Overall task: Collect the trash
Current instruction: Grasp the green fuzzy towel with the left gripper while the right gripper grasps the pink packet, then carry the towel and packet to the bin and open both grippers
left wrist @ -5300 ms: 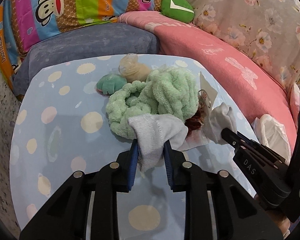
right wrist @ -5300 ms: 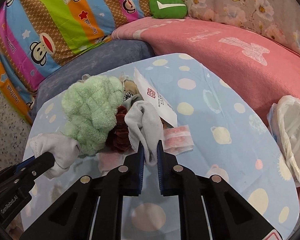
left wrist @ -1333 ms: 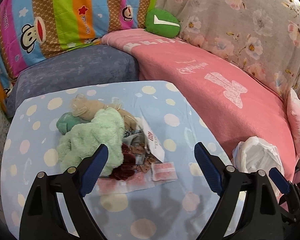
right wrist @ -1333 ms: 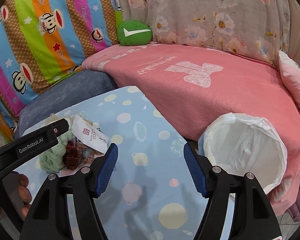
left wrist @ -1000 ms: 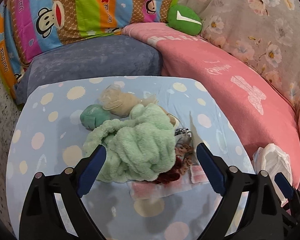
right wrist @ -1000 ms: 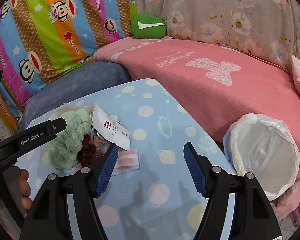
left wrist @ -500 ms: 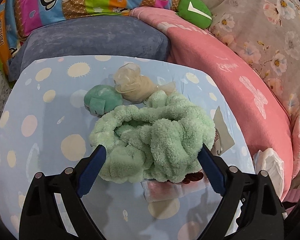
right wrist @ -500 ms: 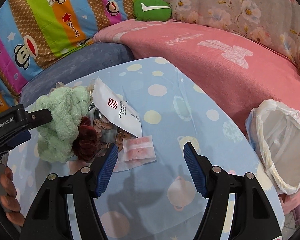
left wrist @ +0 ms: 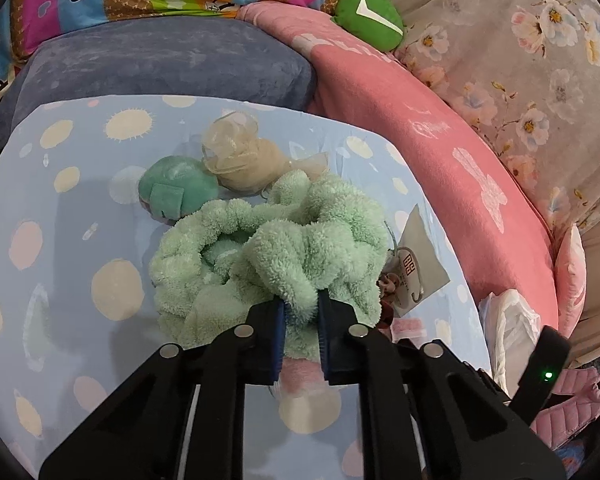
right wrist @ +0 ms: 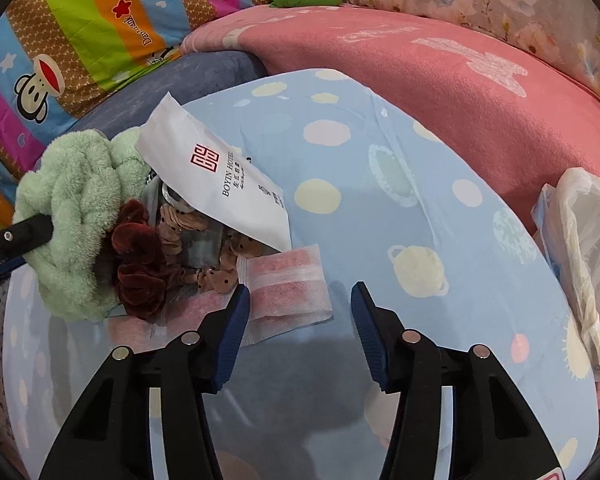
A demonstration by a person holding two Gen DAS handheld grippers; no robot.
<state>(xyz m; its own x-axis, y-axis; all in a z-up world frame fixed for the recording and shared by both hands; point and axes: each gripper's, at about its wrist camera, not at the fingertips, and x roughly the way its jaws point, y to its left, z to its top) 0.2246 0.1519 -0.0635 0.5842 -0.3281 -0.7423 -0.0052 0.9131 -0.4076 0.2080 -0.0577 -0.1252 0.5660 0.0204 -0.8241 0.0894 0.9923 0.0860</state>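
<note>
The left gripper [left wrist: 301, 316], which was standing wide a moment ago, is closing, and its blue fingers [left wrist: 279, 320] are now pinching a fold of the green fluffy towel [left wrist: 268, 256] at the lower middle of the left wrist frame. The right gripper [right wrist: 300, 304], lower over the desk [right wrist: 380, 208] than a second earlier, is closing too, but its fingers are still apart and pressing on nothing; the pink sachet [right wrist: 288, 284] is lying just ahead of them, near the left finger. My reading is that the towel is being lifted aside so that the litter beneath can be picked, and the sachet looks like the next piece.

The towel is a thick, looped plush, soft and bulky, likely to sag and drag neighbours along. Beside it, in the middle left of the right wrist frame, a dark red velvet scrunchie [right wrist: 140, 256] is sitting, crinkled and springy. A white paper packet [right wrist: 220, 180] with red and black print is leaning flat and stiff over small brown dotted pieces. The sachet is thin, flat and slightly translucent, so sliding a finger under its edge may be awkward. At the right edge of the same frame the bin with a white crinkly plastic liner [right wrist: 580, 240] is standing open off the desk edge, well apart from the pile.
</note>
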